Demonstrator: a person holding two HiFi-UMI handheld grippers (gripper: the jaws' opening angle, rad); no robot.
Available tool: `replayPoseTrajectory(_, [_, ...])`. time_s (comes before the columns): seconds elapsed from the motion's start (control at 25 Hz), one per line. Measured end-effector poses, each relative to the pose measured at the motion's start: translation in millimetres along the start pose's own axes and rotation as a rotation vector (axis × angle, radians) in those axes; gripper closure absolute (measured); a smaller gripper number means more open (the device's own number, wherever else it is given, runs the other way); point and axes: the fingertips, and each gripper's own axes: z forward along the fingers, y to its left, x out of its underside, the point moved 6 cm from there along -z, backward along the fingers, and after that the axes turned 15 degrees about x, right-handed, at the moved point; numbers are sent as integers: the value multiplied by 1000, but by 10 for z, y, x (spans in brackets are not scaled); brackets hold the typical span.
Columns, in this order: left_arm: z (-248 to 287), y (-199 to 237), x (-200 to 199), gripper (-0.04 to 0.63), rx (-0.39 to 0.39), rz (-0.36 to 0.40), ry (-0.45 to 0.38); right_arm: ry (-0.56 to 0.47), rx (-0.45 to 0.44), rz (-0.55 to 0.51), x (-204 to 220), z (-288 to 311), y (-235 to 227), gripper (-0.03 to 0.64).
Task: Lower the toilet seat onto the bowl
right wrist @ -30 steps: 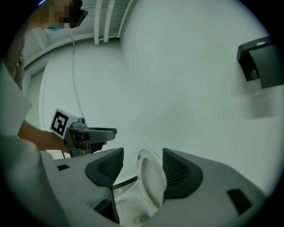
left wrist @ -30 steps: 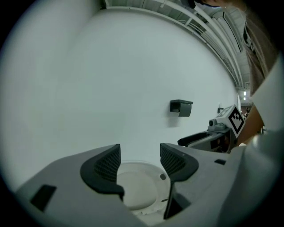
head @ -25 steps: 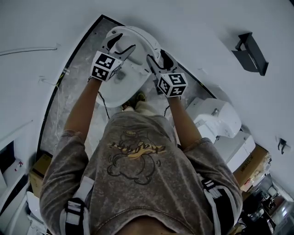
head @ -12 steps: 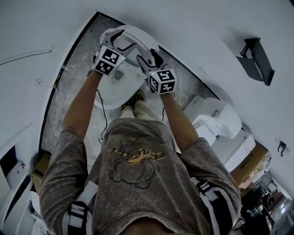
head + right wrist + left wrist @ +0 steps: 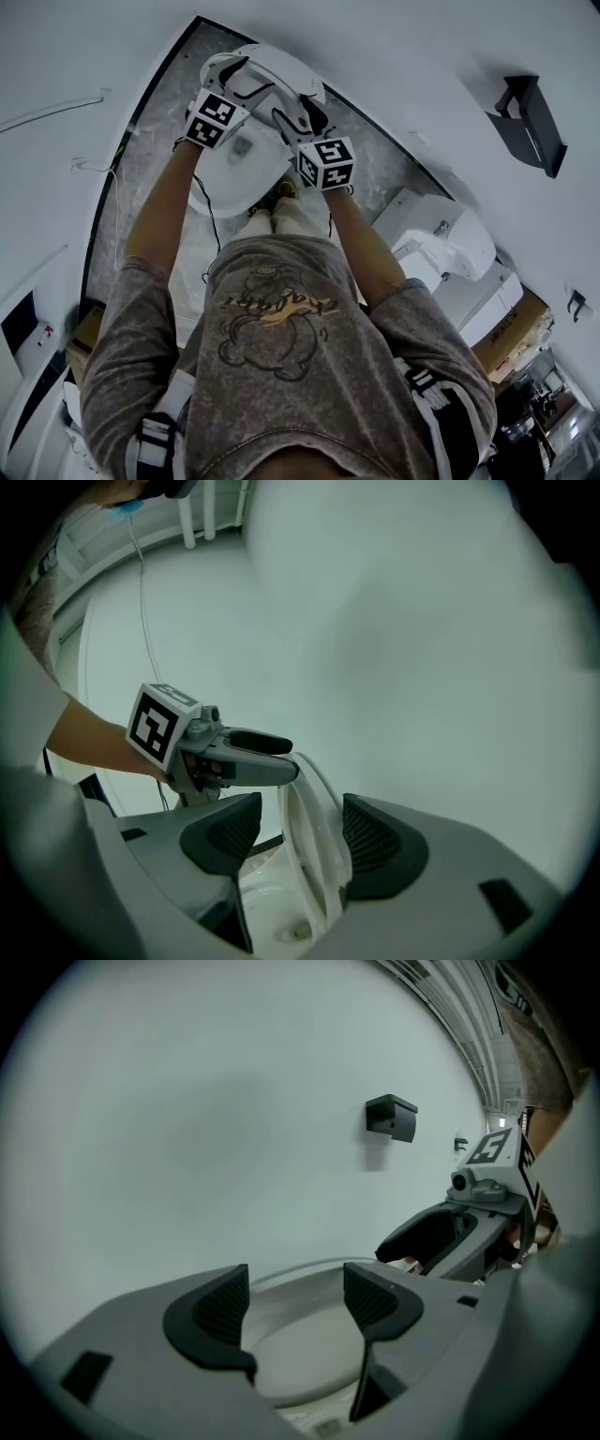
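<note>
I count 2 grippers in my hands, left gripper (image 5: 246,81) and right gripper (image 5: 298,114), 1 toilet seat (image 5: 291,67), 1 bowl (image 5: 220,192), and 1 black wall bracket (image 5: 532,114) at 2 o'clock.

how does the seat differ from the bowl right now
The seat is tilted up, edge-on between the right tongs; the bowl sits below it, open upward. The seat is thin and flat; the bowl is a deep basin. Both are white.
</note>
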Motion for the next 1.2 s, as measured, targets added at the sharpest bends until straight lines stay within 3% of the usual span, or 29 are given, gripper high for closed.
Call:
replayPoseTrajectory(0.48, [-447, -229, 184, 287, 10, 3, -30, -26, 40, -3, 159, -212, 444, 348])
replayPoseTrajectory(0.88, [-1254, -729, 753, 291, 41, -21, -83, -3, 111, 18, 632, -602, 1214, 350])
replayPoseTrajectory(1.2, [-1676, -1149, 1293, 291, 20, -61, -59, 81, 51, 31, 1070, -834, 1689, 359])
